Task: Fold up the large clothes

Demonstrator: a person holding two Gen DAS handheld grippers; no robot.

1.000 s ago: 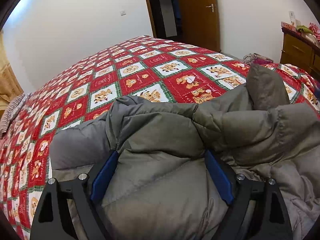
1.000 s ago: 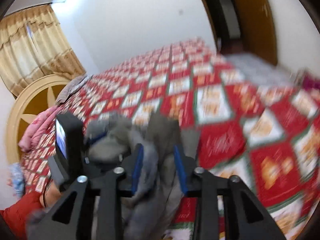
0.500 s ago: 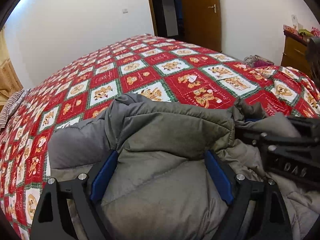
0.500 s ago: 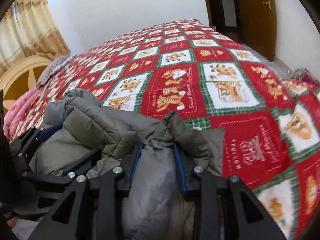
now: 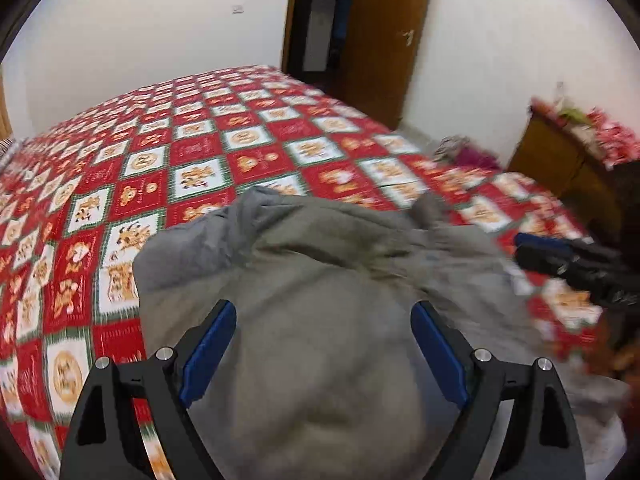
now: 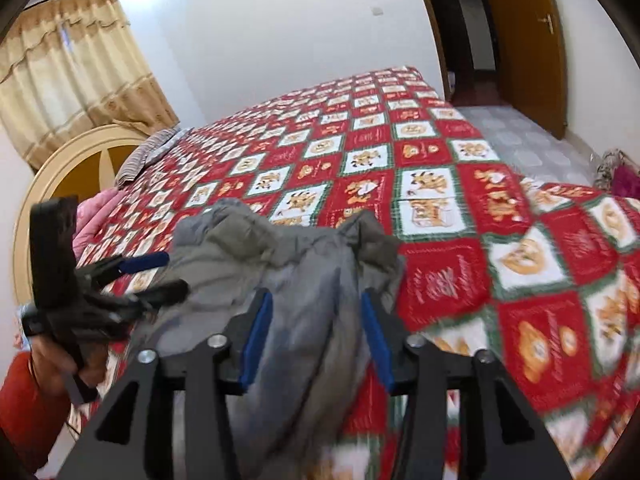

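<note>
A grey padded jacket [image 5: 320, 280] lies bunched on the bed's red patterned quilt [image 5: 160, 168]. My left gripper [image 5: 322, 320] is open, its blue pads wide apart above the jacket's bulk. It shows at the left of the right wrist view [image 6: 148, 276], open beside the jacket. My right gripper [image 6: 316, 312] has its jaws partly apart, with a fold of the jacket [image 6: 304, 276] lying between the pads; it looks open. It shows at the right of the left wrist view [image 5: 540, 248], just off the jacket's edge.
The quilt [image 6: 440, 168] covers the whole bed. A wooden door [image 5: 384, 40] and dark doorway stand behind the bed. A wooden dresser [image 5: 560, 160] is at the right. A round headboard [image 6: 80, 160], a curtain [image 6: 72, 72] and pink bedding [image 6: 96, 208] are at the left.
My right gripper's pads have spread apart from the jacket fold and it has drawn back to the right. My left gripper has lifted and pulled back a little, staying open.
</note>
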